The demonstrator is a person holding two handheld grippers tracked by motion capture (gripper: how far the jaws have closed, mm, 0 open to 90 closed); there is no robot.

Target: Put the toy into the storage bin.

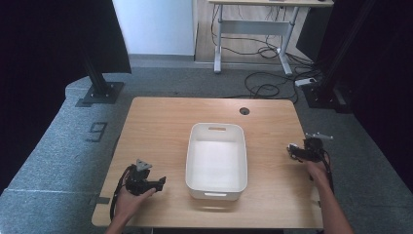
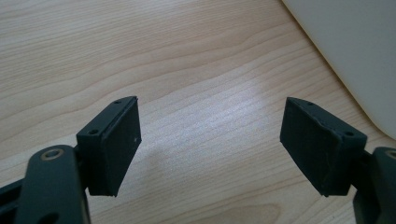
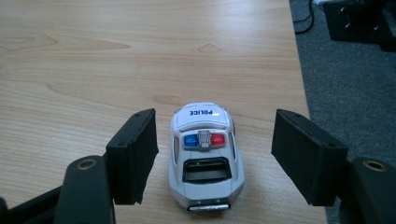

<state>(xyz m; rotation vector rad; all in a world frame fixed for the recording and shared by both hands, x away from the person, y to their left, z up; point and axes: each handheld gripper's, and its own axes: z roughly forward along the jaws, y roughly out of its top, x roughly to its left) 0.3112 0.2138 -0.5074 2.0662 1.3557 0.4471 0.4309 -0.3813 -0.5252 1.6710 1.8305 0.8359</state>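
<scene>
Right tongs (image 3: 215, 158) wide apart astride toy police car (image 3: 205, 156), untouched, left tongs (image 2: 210, 144) apart over bare table (image 2: 140, 46).

A small toy police car (image 3: 205, 156) sits between the spread jaws of my right claw (image 3: 215, 158), touching neither pad. It is white with black windows, a red and blue light bar across the roof, and the word POLICE printed beyond that bar (the letters read upside down from where I look). It stands upright on its wheels on the wooden tabletop, lengthwise along my jaws, nearer my left-hand pad.
</scene>
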